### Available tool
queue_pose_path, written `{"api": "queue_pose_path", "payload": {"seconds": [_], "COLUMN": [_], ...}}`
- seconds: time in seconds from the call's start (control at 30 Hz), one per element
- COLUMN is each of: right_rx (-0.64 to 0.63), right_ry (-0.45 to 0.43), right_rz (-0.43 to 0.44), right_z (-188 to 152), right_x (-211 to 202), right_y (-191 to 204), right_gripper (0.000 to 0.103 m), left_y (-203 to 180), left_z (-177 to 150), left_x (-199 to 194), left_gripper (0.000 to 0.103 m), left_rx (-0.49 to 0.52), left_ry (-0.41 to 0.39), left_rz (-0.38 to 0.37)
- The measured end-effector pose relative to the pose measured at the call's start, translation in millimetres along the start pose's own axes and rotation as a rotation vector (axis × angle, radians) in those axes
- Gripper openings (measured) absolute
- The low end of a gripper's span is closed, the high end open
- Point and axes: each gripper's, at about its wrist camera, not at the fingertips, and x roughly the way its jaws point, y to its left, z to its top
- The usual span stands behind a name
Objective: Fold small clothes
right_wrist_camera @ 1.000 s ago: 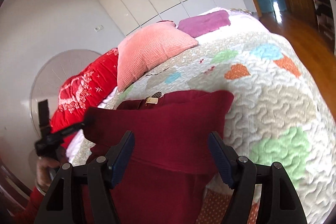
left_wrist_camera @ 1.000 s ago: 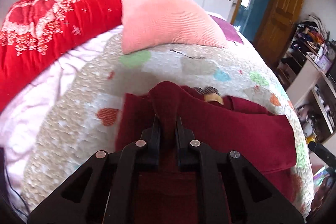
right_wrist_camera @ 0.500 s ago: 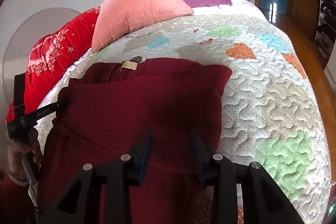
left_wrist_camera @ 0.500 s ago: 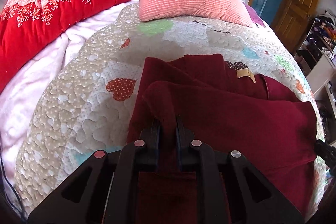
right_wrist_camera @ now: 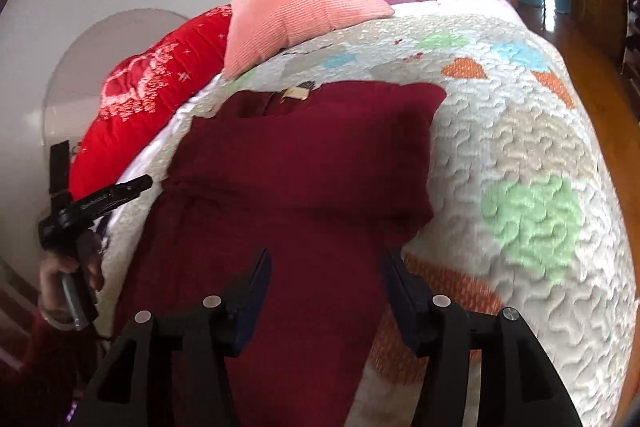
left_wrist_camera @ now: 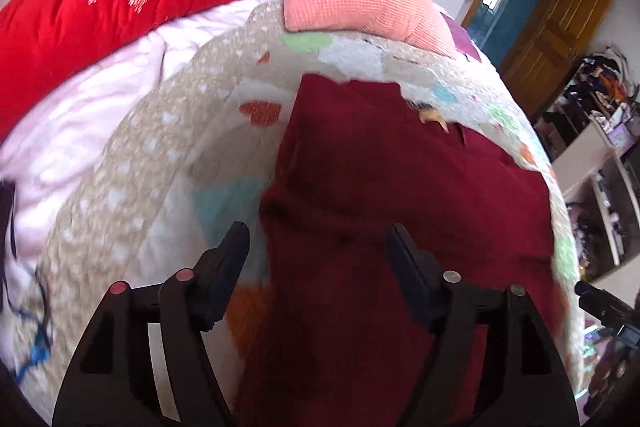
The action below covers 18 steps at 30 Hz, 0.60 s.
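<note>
Both claws have let go since a moment ago: the left claw point(left_wrist_camera: 316, 259), which was pinched on the fold, now stands with its fingers wide apart over the cloth, and the right claw point(right_wrist_camera: 326, 287) has spread apart too, holding nothing. The dark red garment point(right_wrist_camera: 304, 163) lies on the quilt point(right_wrist_camera: 520, 131) of the bed, toward its near edge, its top part doubled over on itself, the pink pillow point(right_wrist_camera: 296, 11) beyond it. That fold looks laid; another fold probably follows.
</note>
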Motion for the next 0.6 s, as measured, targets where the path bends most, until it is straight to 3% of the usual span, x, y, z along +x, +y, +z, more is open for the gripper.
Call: {"api": "queue_pose_path", "payload": {"seconds": [0.2, 0.43, 0.6], "right_rx": [0.035, 0.04, 0.048], "right_ry": [0.13, 0.224, 0.273], "right_rz": [0.171, 0.24, 0.337], "right_z": [-80.9, -168.9, -196.8], "right_x": [-38.9, -61.7, -48.1], "right_y": [-3.9, 1.6, 19.5], "right_gripper": [0.057, 0.065, 0.067], "left_y": [-0.6, 23.3, 36.2], "left_z": [-65.8, -120.0, -149.7], "left_x": [-36.4, -58.0, -60.0], "left_gripper": [0.071, 0.071, 0.071], "left_rx": [0.088, 0.037, 0.002], "left_ry": [0.079, 0.14, 0.184], "left_rz": [0.025, 0.025, 0.023]}}
